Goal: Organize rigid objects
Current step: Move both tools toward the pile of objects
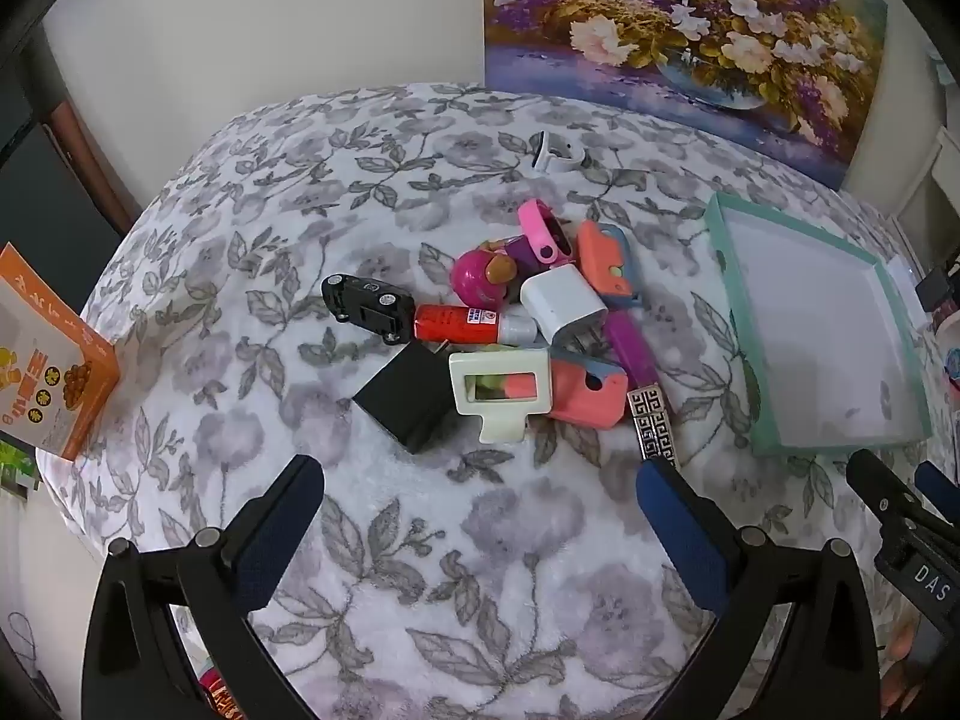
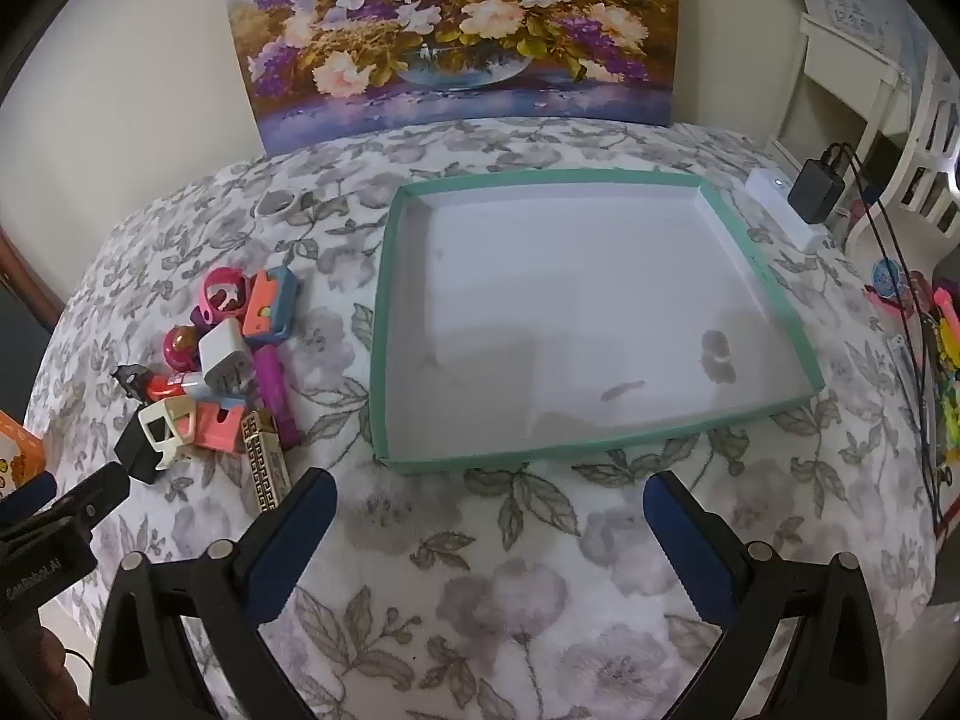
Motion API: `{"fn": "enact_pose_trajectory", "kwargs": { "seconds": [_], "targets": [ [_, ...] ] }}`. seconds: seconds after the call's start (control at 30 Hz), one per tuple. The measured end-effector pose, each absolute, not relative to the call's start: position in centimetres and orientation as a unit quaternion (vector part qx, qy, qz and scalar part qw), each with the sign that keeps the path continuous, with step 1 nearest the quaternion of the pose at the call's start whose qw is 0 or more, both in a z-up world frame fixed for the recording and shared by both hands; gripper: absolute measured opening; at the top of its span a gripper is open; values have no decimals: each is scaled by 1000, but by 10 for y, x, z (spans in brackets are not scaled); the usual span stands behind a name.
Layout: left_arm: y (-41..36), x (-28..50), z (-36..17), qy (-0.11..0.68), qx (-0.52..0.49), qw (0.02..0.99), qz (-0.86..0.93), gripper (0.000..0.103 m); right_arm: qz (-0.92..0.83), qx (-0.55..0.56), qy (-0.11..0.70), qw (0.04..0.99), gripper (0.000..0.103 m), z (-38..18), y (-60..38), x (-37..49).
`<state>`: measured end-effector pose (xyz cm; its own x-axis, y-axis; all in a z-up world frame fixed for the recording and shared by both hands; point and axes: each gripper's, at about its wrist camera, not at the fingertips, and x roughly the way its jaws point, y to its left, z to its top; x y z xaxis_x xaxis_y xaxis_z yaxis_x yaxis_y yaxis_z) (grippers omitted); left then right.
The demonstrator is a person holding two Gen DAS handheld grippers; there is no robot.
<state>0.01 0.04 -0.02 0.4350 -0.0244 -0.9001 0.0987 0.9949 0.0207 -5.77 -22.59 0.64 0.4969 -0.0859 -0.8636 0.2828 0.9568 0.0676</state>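
A pile of small rigid objects lies on the floral cloth: a black toy car (image 1: 367, 305), a red glue stick (image 1: 465, 324), a white charger (image 1: 564, 303), a black cube (image 1: 408, 402), a cream frame piece (image 1: 501, 390), a pink case (image 1: 585, 399) and a pink ring (image 1: 543, 234). The pile also shows in the right wrist view (image 2: 228, 372). A shallow teal-rimmed tray (image 2: 384, 324) with nothing in it lies to the right of the pile; it also shows in the left wrist view (image 1: 735, 312). My left gripper (image 1: 480, 510) is open, just short of the pile. My right gripper (image 2: 489, 516) is open before the tray's near edge.
A flower painting (image 2: 450, 30) leans on the back wall. An orange box (image 1: 48, 360) stands at the left edge. A white ring-shaped piece (image 1: 558, 156) lies behind the pile. A black adapter with cables (image 2: 816, 189) and bright clutter (image 2: 936, 330) sit at the right edge.
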Motion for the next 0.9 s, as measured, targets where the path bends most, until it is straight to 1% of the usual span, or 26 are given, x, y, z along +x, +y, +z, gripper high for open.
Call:
{"fn": "enact_pose_trajectory", "kwargs": {
  "seconds": [0.5, 0.9],
  "targets": [
    [1, -6, 5, 522, 54, 851, -22, 103, -95, 88, 493, 860, 103, 10, -220, -63],
    [4, -4, 8, 517, 41, 855, 1, 103, -85, 78, 486, 867, 103, 15, -218, -65]
  ]
}}
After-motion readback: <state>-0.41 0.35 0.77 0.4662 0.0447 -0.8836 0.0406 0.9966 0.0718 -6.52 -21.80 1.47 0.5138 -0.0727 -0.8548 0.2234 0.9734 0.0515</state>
